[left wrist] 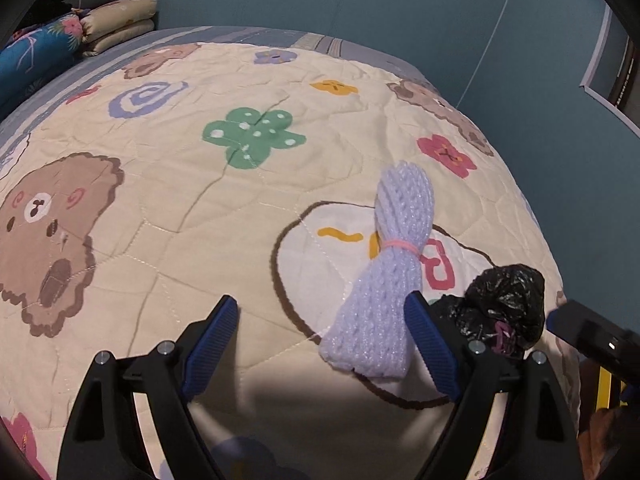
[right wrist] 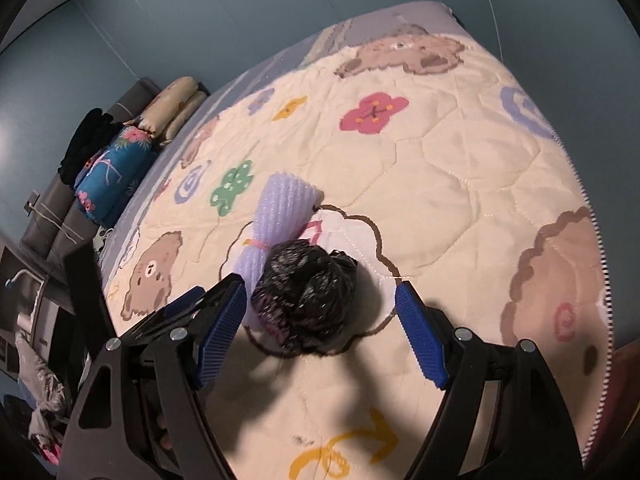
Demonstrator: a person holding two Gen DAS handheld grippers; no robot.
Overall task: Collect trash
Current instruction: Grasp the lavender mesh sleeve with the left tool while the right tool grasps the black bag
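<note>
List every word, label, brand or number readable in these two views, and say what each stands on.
None: no readable text in either view.
The quilt carries only pictures: bears, flowers, swirls.
The lavender foam net bundle and the black plastic bag show no print.
The framed panel on the wall has a dark strip with marks too small and blurred to read.

Bed (left wrist: 280,36) with grey striped sheet, cream quilt (left wrist: 180,200) printed with bears and flowers spread over it, lilac foam net bundle (left wrist: 384,276) lying on the quilt – pink band around its middle, crumpled black plastic bag (right wrist: 308,296) touching it, folded pillows (left wrist: 120,20) at the far end
</note>
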